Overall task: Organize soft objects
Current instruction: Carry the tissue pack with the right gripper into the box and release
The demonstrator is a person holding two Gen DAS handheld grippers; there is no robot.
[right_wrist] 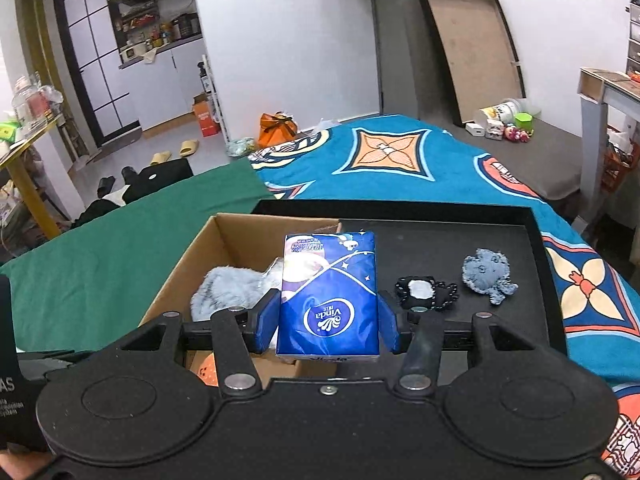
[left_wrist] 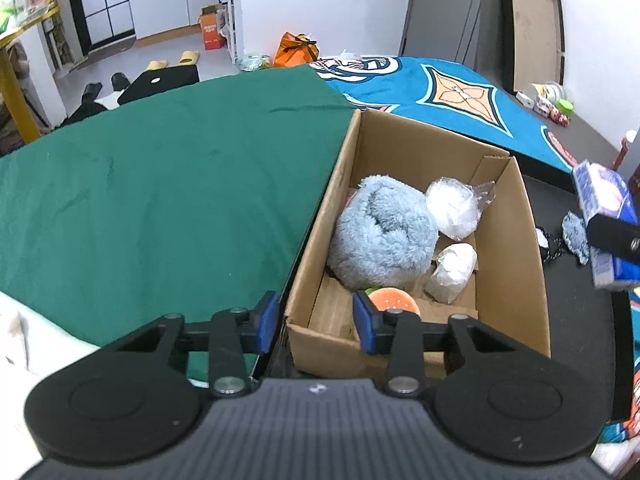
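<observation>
A: Left side, please.

B: Green cloth [left_wrist: 160, 184] spread flat. At its right edge stands an open box [left_wrist: 516, 240]. The left tongs [left_wrist: 316, 322] hover over the box's near left corner, released, with only that box corner between the pads.

A: Box contents?

B: A fluffy blue plush [left_wrist: 384, 236] in the middle, two plastic-wrapped white bundles [left_wrist: 454, 208] beside it on the right, and an orange toy [left_wrist: 394, 300] at the near end, just beyond the right pad.

A: And further right?

B: The right tongs [right_wrist: 328, 320] are clenched on a blue tissue pack [right_wrist: 330, 296], held upright above the box's right wall, pads pressing both its sides. The pack is clear of the box and the tray.

A: The tray?

B: A black tray [right_wrist: 536, 276] touching the box on the right, lying on a patterned teal bedspread [right_wrist: 400, 152]. On it, a black-and-white knit piece [right_wrist: 424, 292], then a small grey-blue knit toy [right_wrist: 486, 270] just beside it, apart from each other.
</observation>
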